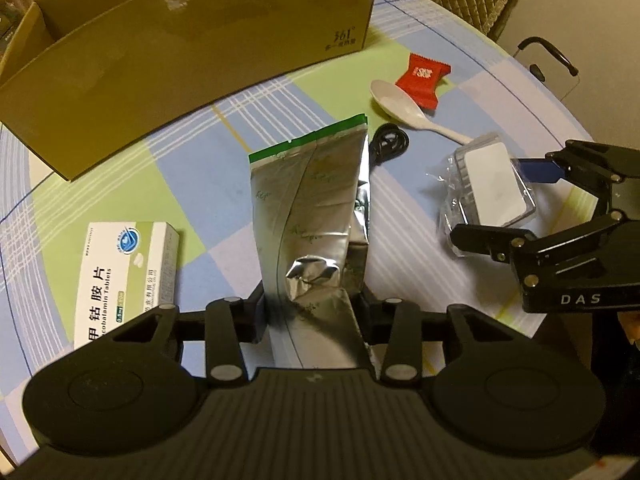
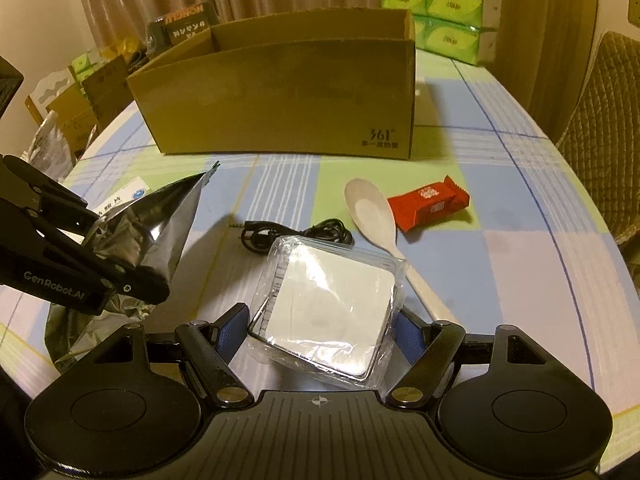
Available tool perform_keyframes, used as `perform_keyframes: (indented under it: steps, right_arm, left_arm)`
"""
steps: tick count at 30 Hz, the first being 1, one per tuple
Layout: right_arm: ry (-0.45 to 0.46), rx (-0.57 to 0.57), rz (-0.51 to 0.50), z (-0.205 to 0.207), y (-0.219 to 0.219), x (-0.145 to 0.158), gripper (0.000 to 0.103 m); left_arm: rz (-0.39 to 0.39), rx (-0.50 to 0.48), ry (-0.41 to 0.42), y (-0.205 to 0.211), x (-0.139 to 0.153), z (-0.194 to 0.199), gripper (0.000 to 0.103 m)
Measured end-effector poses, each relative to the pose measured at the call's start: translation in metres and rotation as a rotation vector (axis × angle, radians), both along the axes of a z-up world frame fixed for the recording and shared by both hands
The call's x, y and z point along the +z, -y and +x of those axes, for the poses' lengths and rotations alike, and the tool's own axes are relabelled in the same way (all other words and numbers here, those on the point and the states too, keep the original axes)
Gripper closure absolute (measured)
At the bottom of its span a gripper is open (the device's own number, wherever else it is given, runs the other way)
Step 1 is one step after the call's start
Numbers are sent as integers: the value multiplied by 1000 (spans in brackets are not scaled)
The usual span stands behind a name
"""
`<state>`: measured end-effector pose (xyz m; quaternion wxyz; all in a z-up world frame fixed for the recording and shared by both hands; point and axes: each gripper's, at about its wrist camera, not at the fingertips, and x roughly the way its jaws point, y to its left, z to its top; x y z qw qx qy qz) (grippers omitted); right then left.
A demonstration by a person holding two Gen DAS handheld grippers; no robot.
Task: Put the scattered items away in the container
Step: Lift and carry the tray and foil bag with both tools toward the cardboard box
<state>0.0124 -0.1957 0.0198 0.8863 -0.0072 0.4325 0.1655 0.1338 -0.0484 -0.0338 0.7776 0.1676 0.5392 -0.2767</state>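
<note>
So from where I was driving, the biggest thing was the table (image 2: 520, 264) with its blue and green checked cloth, running under both claws. The open cardboard box (image 2: 280, 100) sat well beyond both of them, straight ahead of the right claw and up to the left of the left one.

The left claw (image 1: 312, 300) had its fingers clamped on the lower end of the silver foil pouch (image 1: 316, 188), crumpling the foil where they pinched it, and the green-edged top of the pouch stuck out past the fingertips. The medicine box (image 1: 128, 276) lay flat just left of that claw.

The right claw (image 2: 324, 332) had its blue pads against both sides of the clear plastic case (image 2: 332, 308) with the white square inside, so it was gripping that, with the case tilted between the fingers. Just ahead of it on the cloth were the white spoon (image 2: 372, 216), handle running down past the right side of the case, the red snack packet (image 2: 428, 208) further right of the spoon's bowl, and the small black cable (image 2: 292, 232) coiled right beyond the case's far edge.
</note>
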Motion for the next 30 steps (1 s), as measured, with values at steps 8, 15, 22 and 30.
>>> perform_keyframes:
  steps: [8, 15, 22, 30]
  right_arm:
    - [17, 0, -3, -3, -2, 7, 30]
    - [32, 0, -2, -7, -4, 13, 30]
    - [39, 1, 1, -10, -4, 15, 30]
    - [46, -2, 3, -11, -2, 17, 30]
  left_arm:
    - [-17, 22, 10, -6, 8, -2, 66]
    - [-20, 37, 29, -10, 18, -3, 66]
    - [-18, 41, 38, -14, 25, -7, 66]
    - [-19, 49, 47, -15, 30, -8, 66]
